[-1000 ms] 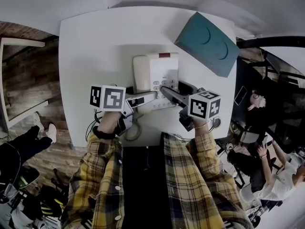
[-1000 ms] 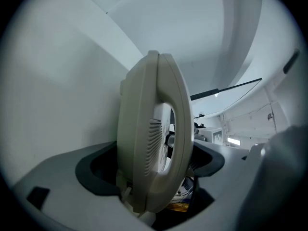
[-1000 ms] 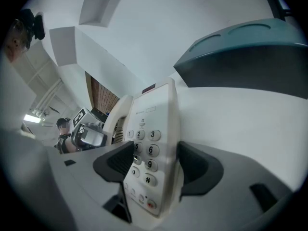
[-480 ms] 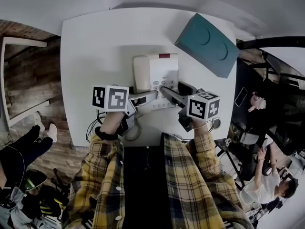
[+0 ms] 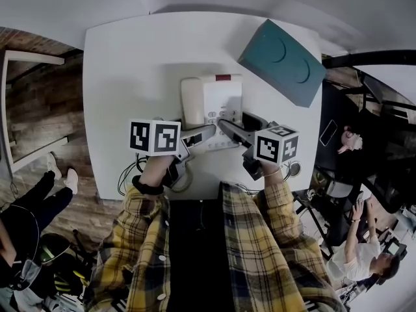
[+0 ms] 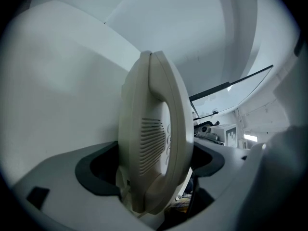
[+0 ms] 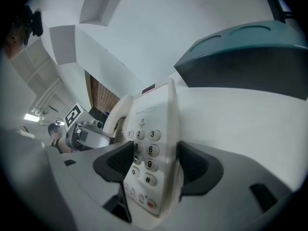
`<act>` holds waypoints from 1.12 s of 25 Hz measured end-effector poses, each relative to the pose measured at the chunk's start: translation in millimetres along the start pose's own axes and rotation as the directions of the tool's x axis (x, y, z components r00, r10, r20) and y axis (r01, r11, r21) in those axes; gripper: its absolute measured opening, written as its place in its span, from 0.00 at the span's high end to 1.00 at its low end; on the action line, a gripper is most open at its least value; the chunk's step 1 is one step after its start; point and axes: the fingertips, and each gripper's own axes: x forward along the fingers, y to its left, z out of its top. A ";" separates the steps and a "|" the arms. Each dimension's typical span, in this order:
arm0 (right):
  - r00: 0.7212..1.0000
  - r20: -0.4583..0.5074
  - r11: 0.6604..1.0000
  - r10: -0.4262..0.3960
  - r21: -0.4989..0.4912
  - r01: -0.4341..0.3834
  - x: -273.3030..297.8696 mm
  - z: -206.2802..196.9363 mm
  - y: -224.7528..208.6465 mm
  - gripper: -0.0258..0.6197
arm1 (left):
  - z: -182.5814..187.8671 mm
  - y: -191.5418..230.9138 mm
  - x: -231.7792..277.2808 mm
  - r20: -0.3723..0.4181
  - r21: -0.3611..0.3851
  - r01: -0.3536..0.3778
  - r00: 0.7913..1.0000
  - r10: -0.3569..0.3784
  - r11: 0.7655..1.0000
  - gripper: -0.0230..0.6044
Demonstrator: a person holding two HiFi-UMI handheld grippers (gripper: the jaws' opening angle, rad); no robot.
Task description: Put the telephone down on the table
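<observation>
Both grippers hold the white telephone (image 5: pixel 211 99). Jaws of the left gripper (image 5: pixel 208 130) are clamped across its handset (image 5: pixel 192 101) side, and those of the right gripper (image 5: pixel 222 123) pinch its keypad side (number keys (image 7: pixel 146 149) show between them). It is over the middle of the white table (image 5: pixel 130 64); contact is unclear. A teal box (image 5: pixel 283 60) lies at far right.

Head view looks steeply down; both gripper views closely face the telephone (image 5: pixel 211 99).

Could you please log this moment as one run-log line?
left gripper: jaws shut on telephone, handset side | right gripper: jaws shut on keypad side | teal box: far right of table
</observation>
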 end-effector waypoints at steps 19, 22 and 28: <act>1.000 -0.004 1.000 -0.026 -0.017 0.026 -5.6 0.2 -7.4 0.52 | 19.2 6.5 -16.2 0.066 0.167 -0.199 0.980 0.190 0.966 0.27; 0.999 -0.013 0.999 -0.033 -0.025 0.032 -2.8 -0.2 -6.6 0.52 | 17.1 9.0 -17.2 0.070 0.151 -0.189 0.981 0.180 0.970 0.27; 0.998 -0.001 0.997 -0.063 -0.038 0.063 -6.8 0.7 -4.8 0.52 | 24.8 7.6 -28.6 0.106 0.149 -0.189 0.979 0.175 0.971 0.27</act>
